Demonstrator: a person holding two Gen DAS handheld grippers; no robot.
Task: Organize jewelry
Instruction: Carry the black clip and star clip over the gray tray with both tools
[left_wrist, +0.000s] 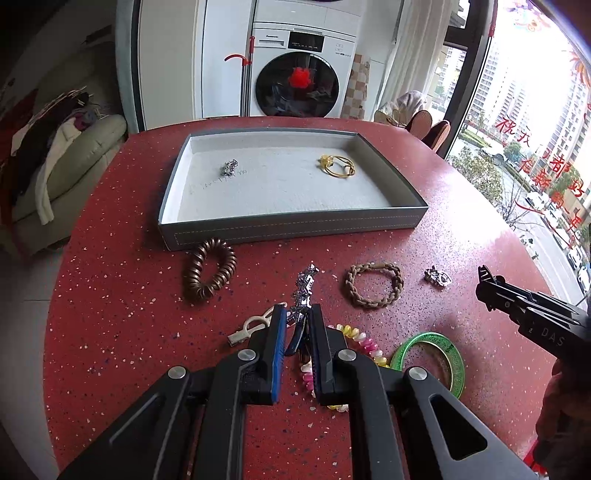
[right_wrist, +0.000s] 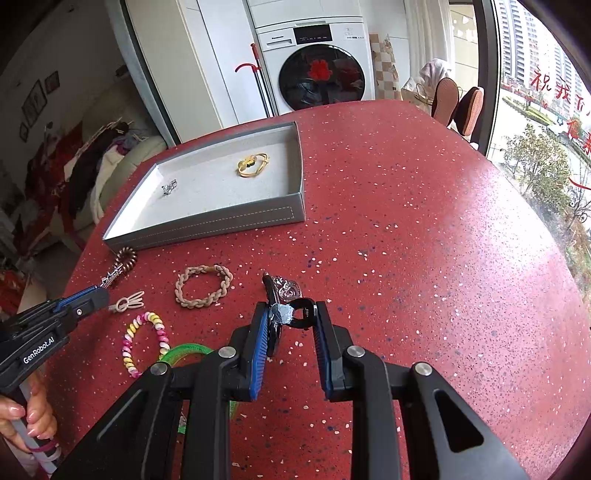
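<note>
On washer (left_wrist: 295, 70): "Panasonic".

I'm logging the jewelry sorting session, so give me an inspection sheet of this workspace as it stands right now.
Surface: red speckled round table.
Job's things: grey stitched tray holding a silver charm and a gold ring-shaped piece; on the table, bronze spiral hair tie, tan braided bracelet, pastel spiral hair tie, green glitter bangle, cream clip.
Clutter: nothing seen.
Grippers: left gripper shut on a rhinestone hair clip; right gripper shut on a black and silver claw clip.
Cables: nothing seen.
Surroundings: white washing machine, clothes-strewn sofa, window.
</note>
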